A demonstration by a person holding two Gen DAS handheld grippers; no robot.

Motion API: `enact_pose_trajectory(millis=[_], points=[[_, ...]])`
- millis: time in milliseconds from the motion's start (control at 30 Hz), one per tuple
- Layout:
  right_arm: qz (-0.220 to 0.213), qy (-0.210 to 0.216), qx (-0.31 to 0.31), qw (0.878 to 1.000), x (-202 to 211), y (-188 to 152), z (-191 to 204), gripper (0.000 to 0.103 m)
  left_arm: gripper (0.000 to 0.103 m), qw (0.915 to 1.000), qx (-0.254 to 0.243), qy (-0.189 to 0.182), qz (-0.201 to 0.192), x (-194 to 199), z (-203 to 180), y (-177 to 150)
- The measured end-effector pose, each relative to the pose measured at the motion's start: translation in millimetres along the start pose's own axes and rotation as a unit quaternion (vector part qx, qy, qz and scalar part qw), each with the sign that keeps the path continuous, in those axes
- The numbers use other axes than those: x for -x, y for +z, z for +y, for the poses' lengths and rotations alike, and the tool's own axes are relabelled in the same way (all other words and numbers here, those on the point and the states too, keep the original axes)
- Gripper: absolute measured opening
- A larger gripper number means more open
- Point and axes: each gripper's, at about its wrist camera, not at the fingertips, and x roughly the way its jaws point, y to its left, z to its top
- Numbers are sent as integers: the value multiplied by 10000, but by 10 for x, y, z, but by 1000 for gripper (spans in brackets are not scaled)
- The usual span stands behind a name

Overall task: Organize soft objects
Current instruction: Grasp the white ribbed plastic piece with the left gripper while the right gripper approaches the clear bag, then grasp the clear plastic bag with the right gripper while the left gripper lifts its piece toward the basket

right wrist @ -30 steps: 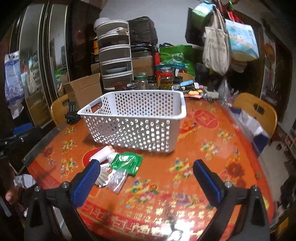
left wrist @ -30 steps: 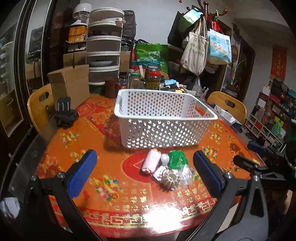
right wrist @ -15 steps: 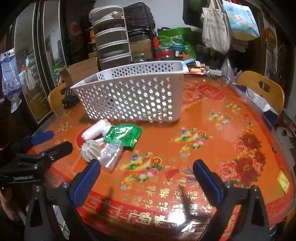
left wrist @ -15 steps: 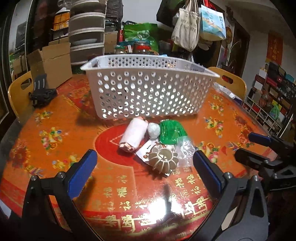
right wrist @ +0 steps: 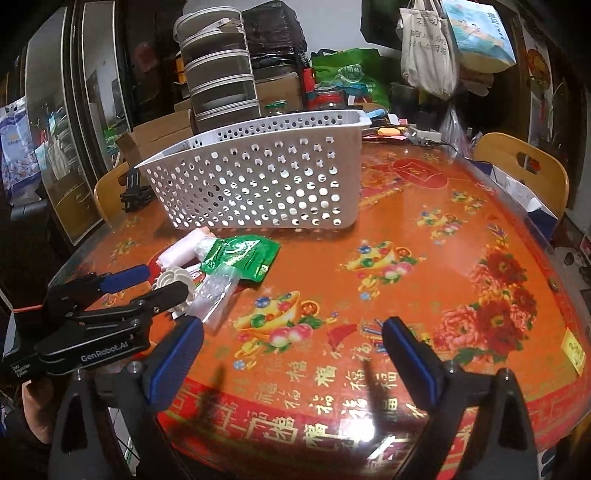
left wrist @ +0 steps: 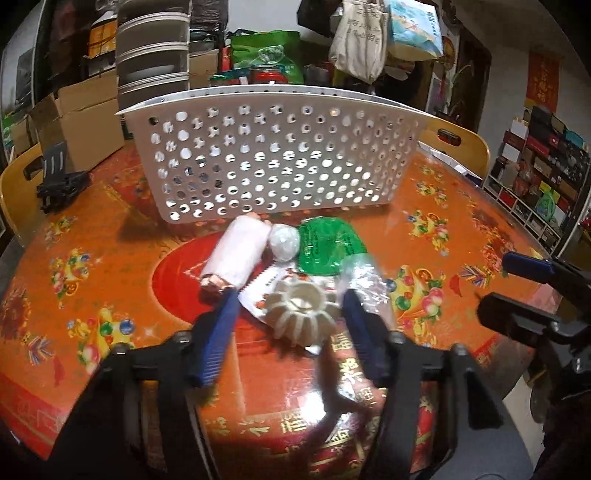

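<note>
A cream fluted soft mould (left wrist: 301,312) lies in a small pile with a pink-white roll (left wrist: 238,256), a white ball (left wrist: 283,242), a green packet (left wrist: 325,247) and a clear bag (left wrist: 364,278), in front of a white perforated basket (left wrist: 273,162). My left gripper (left wrist: 290,317) straddles the mould, its jaws narrowed around it but apart from its sides. In the right wrist view the left gripper (right wrist: 147,284) reaches the pile from the left. My right gripper (right wrist: 291,354) is open and empty over bare tablecloth, right of the pile (right wrist: 221,266).
The round table has a red-orange patterned cloth (right wrist: 406,258). A black clip stand (left wrist: 59,181) sits at its far left. Wooden chairs (right wrist: 517,162), cardboard boxes (left wrist: 77,122), stacked drawers (right wrist: 218,74) and hanging bags (left wrist: 362,33) ring the table.
My left gripper moved forward and down to the pile, and its jaws narrowed around the fluted mould. My right gripper stayed open and shifted slightly lower toward the table.
</note>
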Motion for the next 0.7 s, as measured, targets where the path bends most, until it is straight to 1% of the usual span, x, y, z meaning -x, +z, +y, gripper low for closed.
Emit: enact_pose_trajectory(millis=[33, 133, 300, 400, 467, 600, 700], points=[[6, 8, 7, 10000, -6, 0, 12, 97, 41, 10000, -23, -39, -5, -3, -14, 1], [19, 82, 40, 10000, -38, -4, 66, 96, 41, 9999, -40, -15, -99, 60, 4, -9], [47, 261, 170, 9995, -156, 8, 243, 93, 41, 9994, 104, 132, -289, 242, 213, -12], [140, 336, 296, 9989, -299, 24, 386, 86, 41, 9988, 247, 233, -342, 335, 391, -21], [248, 348, 362, 9984, -410, 36, 477, 77, 41, 9983, 316, 302, -374, 384, 484, -30], [361, 339, 417, 9979, -565, 59, 595, 70, 41, 9975, 468, 329, -408, 459, 645, -60], [410, 299, 468, 9976, -636, 76, 665, 62, 41, 9973, 523, 326, -387, 480, 711, -78]])
